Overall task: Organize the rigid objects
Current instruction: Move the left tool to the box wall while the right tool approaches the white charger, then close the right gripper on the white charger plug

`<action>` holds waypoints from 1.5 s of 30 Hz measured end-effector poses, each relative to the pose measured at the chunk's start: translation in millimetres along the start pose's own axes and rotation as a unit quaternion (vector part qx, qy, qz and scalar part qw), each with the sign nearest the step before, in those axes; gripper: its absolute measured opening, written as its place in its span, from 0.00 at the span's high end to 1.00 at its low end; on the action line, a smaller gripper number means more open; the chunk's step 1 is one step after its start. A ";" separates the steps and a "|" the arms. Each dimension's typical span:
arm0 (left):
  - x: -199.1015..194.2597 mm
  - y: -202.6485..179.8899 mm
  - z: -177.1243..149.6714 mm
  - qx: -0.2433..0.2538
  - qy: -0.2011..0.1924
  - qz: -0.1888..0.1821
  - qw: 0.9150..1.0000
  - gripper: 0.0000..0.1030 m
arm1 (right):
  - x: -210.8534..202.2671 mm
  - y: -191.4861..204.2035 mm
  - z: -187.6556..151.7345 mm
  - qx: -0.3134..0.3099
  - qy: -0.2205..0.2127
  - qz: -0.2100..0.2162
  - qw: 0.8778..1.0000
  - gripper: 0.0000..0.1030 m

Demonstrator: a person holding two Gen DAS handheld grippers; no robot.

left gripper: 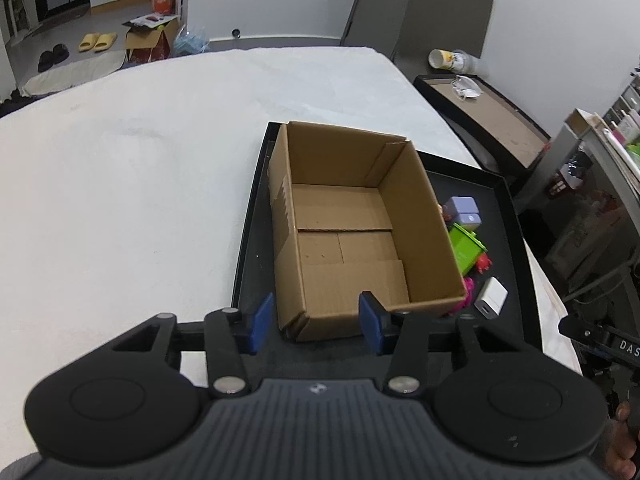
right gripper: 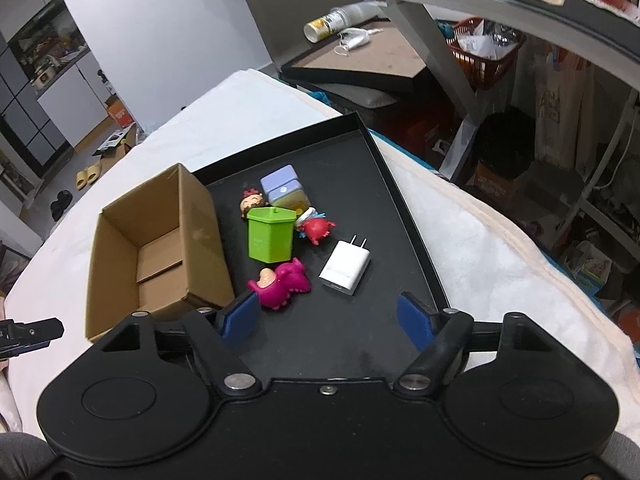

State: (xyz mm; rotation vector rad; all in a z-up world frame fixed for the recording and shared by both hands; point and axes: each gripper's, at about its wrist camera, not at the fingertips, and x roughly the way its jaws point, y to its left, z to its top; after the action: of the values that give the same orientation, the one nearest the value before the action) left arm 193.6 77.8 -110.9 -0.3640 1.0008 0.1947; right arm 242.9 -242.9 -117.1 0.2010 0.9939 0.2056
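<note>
Both grippers, left gripper (left gripper: 316, 322) and right gripper (right gripper: 328, 318), gape wide, holding nothing; the open brown cardboard box (right gripper: 156, 248) sits mid-left, the white plug-in charger (right gripper: 345, 267) at centre.

Brown cardboard box (right gripper: 160, 240); green bin (right gripper: 270, 236); white charger (right gripper: 344, 268); black tray (right gripper: 340, 152).

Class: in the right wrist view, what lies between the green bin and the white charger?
Nothing: only bare black tray separates the green bin from the white charger.

In the left wrist view the cardboard box (left gripper: 352, 220) hides most of what looks like a pink figure (left gripper: 460, 300).
</note>
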 end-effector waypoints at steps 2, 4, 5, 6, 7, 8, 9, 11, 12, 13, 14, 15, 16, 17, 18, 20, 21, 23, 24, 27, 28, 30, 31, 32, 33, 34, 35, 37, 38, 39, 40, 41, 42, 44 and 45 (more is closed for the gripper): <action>9.1 0.2 3.5 -0.004 0.008 0.003 1.000 0.61 | 8.3 -2.7 4.3 0.005 0.008 -0.002 1.000 0.30; 18.6 0.8 6.7 -0.010 0.017 0.004 1.000 0.64 | 16.9 -5.4 8.8 0.009 0.015 -0.006 1.000 0.30; 23.1 1.4 7.8 -0.012 0.022 0.006 1.000 0.65 | 20.7 -6.3 10.4 0.010 0.019 -0.008 1.000 0.31; 28.0 1.7 9.2 -0.014 0.026 0.008 1.000 0.66 | 24.2 -7.1 11.5 0.010 0.022 -0.009 1.000 0.31; 32.6 2.8 11.0 -0.016 0.030 0.011 0.999 0.67 | 29.4 -7.9 13.7 0.011 0.026 -0.010 1.000 0.30; 36.9 3.1 12.3 -0.016 0.034 0.013 0.999 0.67 | 33.7 -8.5 15.1 0.012 0.030 -0.011 0.999 0.31; 42.0 3.6 13.7 -0.017 0.039 0.015 0.999 0.69 | 37.0 -9.0 16.3 0.012 0.034 -0.012 0.999 0.31; 50.2 4.3 16.2 -0.018 0.047 0.019 0.999 0.71 | 47.9 -10.4 20.2 0.013 0.041 -0.016 0.999 0.31; 54.4 5.1 17.1 -0.019 0.051 0.021 0.998 0.71 | 53.6 -11.2 22.1 0.015 0.046 -0.019 0.999 0.31; 58.5 6.2 19.0 -0.021 0.054 0.022 0.998 0.72 | 59.9 -12.1 24.2 0.017 0.052 -0.021 0.998 0.31; 61.6 7.6 19.6 -0.021 0.058 0.023 0.998 0.73 | 66.7 -13.0 25.9 0.020 0.058 -0.021 0.998 0.31; 64.6 8.6 20.7 -0.019 0.061 0.026 0.998 0.76 | 72.0 -13.2 27.2 0.021 0.062 -0.021 0.998 0.31; 68.2 9.1 21.8 -0.017 0.064 0.029 0.997 0.77 | 77.2 -13.0 28.4 0.021 0.066 -0.020 0.997 0.31; 71.2 10.0 22.8 -0.017 0.067 0.031 0.997 0.79 | 82.5 -12.4 30.2 0.020 0.070 -0.021 0.997 0.31; 74.2 11.4 24.2 -0.019 0.070 0.031 0.997 0.80 | 87.0 -12.2 31.1 0.020 0.073 -0.022 0.997 0.31; 80.0 14.5 26.2 -0.024 0.077 0.032 0.996 0.82 | 97.3 -11.9 33.4 0.021 0.082 -0.023 0.996 0.31; 82.4 15.1 26.9 -0.025 0.079 0.033 0.996 0.82 | 102.1 -12.0 34.4 0.022 0.086 -0.025 0.996 0.31; 87.2 15.3 27.7 -0.026 0.086 0.031 0.995 0.82 | 112.0 -11.8 36.2 0.020 0.093 -0.032 0.995 0.31; 88.9 15.2 27.9 -0.026 0.088 0.031 0.995 0.82 | 117.0 -11.9 37.2 0.021 0.096 -0.035 0.995 0.31; 93.8 15.5 28.0 -0.025 0.095 0.032 0.995 0.82 | 128.6 -13.3 39.5 0.025 0.104 -0.036 0.994 0.31; 96.0 14.8 27.8 -0.021 0.099 0.033 0.994 0.82 | 131.9 -12.9 40.2 0.024 0.105 -0.038 0.993 0.31; 98.8 13.9 27.0 -0.016 0.102 0.033 0.994 0.85 | 139.3 -11.3 41.4 0.021 0.111 -0.043 0.993 0.31; 99.8 14.1 26.6 -0.017 0.103 0.032 0.994 0.87 | 142.9 -10.4 41.6 0.020 0.114 -0.047 0.992 0.31; 99.7 14.5 26.4 -0.019 0.101 0.032 0.994 0.87 | 146.2 -9.6 41.4 0.018 0.116 -0.050 0.992 0.31; 99.0 15.0 26.2 -0.021 0.097 0.034 0.994 0.87 | 148.9 -9.3 41.0 0.017 0.117 -0.053 0.992 0.31; 98.1 15.0 25.9 -0.020 0.092 0.037 0.995 0.87 | 151.5 -9.6 40.4 0.018 0.119 -0.058 0.991 0.30; 97.7 14.8 25.5 -0.018 0.089 0.038 0.995 0.87 | 154.3 -10.4 39.9 0.020 0.122 -0.062 0.990 0.30; 97.5 14.8 25.1 -0.020 0.089 0.038 0.995 0.87 | 158.8 -11.7 38.1 0.022 0.125 -0.065 0.990 0.30; 97.2 14.6 24.9 -0.020 0.088 0.037 0.995 0.87 | 159.4 -11.3 37.6 0.019 0.122 -0.069 0.990 0.30; 97.3 15.3 25.0 -0.021 0.087 0.037 0.995 0.87 | 160.9 -9.1 38.7 0.014 0.118 -0.073 0.990 0.31; 97.2 16.2 24.7 -0.024 0.086 0.036 0.995 0.87 | 161.2 -8.0 39.1 0.008 0.116 -0.078 0.990 0.35; 96.8 16.8 24.1 -0.025 0.085 0.035 0.995 0.87 | 161.1 -7.4 39.3 0.003 0.112 -0.083 0.990 0.41; 96.4 17.3 23.6 -0.025 0.084 0.035 0.996 0.87 | 160.6 -7.0 40.3 -0.003 0.109 -0.087 0.990 0.44; 95.5 17.0 23.4 -0.024 0.081 0.035 0.996 0.87 | 158.3 -4.2 41.5 -0.015 0.107 -0.091 0.990 0.59; 95.2 17.0 23.0 -0.024 0.079 0.035 0.996 0.87 | 156.9 -5.1 42.4 -0.013 0.108 -0.086 0.990 0.61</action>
State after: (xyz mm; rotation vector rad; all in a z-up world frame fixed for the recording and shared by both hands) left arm 256.5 101.8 -184.0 -0.3932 1.1681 0.2568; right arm 362.2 -209.8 -222.6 0.0698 1.2177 0.0833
